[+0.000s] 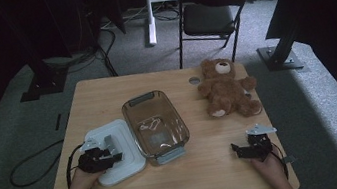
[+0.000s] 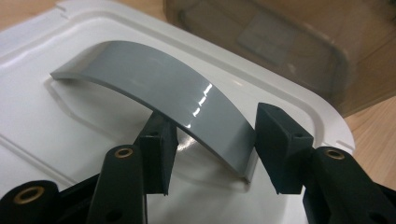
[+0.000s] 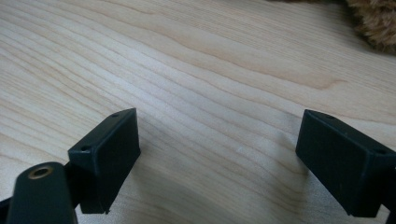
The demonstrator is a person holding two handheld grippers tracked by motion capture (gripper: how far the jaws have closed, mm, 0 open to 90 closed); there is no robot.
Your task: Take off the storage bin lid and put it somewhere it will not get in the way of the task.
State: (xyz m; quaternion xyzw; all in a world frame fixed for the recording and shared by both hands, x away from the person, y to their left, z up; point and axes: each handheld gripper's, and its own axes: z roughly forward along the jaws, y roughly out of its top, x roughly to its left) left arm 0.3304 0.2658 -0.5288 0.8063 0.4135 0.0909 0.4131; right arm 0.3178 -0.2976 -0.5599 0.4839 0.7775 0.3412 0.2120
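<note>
At the left of the high view, the person's left forearm comes up from the bottom edge and angles toward the centre of the wooden worktop [image 1: 208,169]. The left gripper [image 1: 99,159] rests low over the white lid [image 1: 122,169], which lies flat on the worktop with its right edge just beside the clear storage box [image 1: 156,124]. In the left gripper view the black fingers [image 2: 158,154] straddle the near end of the lid's grey arched handle [image 2: 163,91]. The left finger is tucked partly under the arch at its side. The right finger stands beside the handle's end with a thin gap visible, so the fingers bracket the handle without clearly pressing on it.

The box sits open near the middle of the worktop, its grey latch [image 1: 169,155] facing the person. Farther right, a brown teddy bear [image 1: 225,88] lies on its back near the far edge.

At the right, the person's right hand [image 1: 268,165] holds the right gripper [image 1: 245,147] low over bare wood, pointing left toward the box and well apart from it. Its fingers [image 3: 109,154] are spread wide with nothing between them.
</note>
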